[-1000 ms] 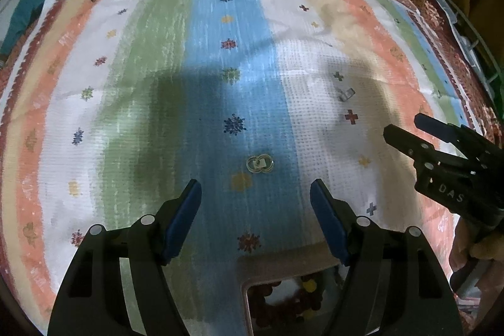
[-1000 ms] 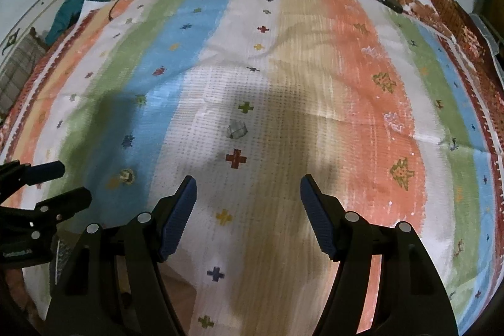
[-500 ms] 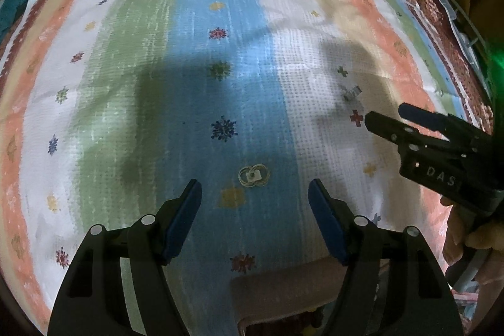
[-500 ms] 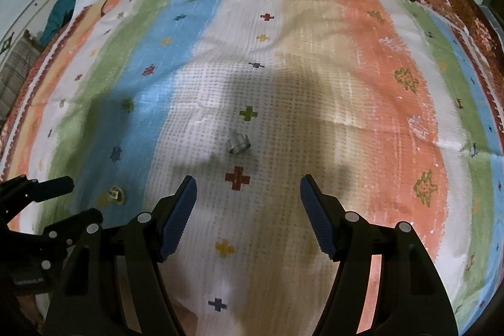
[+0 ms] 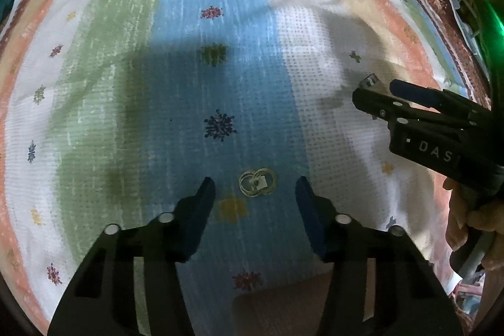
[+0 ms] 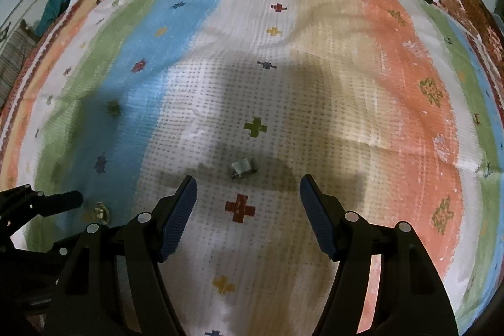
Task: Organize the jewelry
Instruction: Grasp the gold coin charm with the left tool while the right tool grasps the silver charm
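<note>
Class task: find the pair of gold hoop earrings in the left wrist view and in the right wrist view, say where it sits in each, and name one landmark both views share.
Left wrist view: the gold hoop earrings lie low in the centre on the blue stripe, just ahead of the left gripper, between its open fingers.
Right wrist view: they sit at the lower left, beside the left gripper's tip.
Shared landmark: the blue stripe under them.
</note>
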A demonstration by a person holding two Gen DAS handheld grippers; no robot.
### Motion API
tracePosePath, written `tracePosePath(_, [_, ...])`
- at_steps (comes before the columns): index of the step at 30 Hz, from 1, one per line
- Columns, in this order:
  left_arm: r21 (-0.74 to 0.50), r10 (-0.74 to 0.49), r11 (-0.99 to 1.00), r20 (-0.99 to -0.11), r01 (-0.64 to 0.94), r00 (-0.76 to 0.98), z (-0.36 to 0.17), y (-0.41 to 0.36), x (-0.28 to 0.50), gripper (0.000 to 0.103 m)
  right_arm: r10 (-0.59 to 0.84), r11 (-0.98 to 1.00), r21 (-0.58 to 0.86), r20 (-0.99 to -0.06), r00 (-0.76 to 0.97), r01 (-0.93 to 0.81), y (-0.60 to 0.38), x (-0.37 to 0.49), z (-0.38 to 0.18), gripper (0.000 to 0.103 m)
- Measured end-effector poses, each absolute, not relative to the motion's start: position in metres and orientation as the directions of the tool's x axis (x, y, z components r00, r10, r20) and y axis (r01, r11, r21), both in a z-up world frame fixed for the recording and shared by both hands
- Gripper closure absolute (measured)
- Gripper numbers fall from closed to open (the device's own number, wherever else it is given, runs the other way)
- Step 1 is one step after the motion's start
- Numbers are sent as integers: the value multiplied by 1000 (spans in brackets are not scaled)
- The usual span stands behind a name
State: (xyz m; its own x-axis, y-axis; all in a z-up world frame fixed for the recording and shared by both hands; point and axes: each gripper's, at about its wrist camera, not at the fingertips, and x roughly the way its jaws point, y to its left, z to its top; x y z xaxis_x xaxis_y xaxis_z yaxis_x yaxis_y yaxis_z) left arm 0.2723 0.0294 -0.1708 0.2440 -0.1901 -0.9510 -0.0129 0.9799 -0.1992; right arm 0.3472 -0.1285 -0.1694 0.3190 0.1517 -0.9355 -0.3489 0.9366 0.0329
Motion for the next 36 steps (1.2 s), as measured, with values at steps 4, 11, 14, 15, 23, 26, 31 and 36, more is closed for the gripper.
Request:
tracePosePath(4, [-203, -196, 979, -950, -3, 245, -172, 28, 274, 59, 146, 934, 23, -936, 322, -356, -127, 351, -173, 39])
tracePosePath(11, [-180, -178, 984, -956, 13, 234, -173, 23, 276, 83, 154, 931, 28, -934, 322, -365, -122, 356, -175, 51])
tracePosePath(14, [-166, -166, 986, -959, 18, 229, -175, 21, 276, 87, 152, 930, 26, -936, 318, -366, -122, 356, -175, 66])
tracePosePath(15, [-163, -162, 986, -960, 15, 227, -175, 20, 276, 90, 153, 931, 29, -937, 315, -364, -123, 357, -174, 76])
tracePosePath(23, [-161, -160, 987, -959, 16, 233, -172, 17, 271, 91, 166, 931, 43, -934, 316, -363, -125, 352, -172, 83])
tracePosePath(26, [-164, -163, 986, -956, 16, 242, -166, 18, 267, 90, 166, 931, 40, -932, 321, -363, -125, 348, -167, 83])
tracePosePath(31, [-175, -171, 985, -950, 10, 263, -153, 18, 261, 90, 167, 932, 39, -928, 333, -359, -126, 337, -156, 83])
tracePosePath(36, [-161, -160, 987, -946, 18, 283, -141, 16, 251, 90, 159, 932, 24, -923, 350, -362, -127, 321, -145, 83])
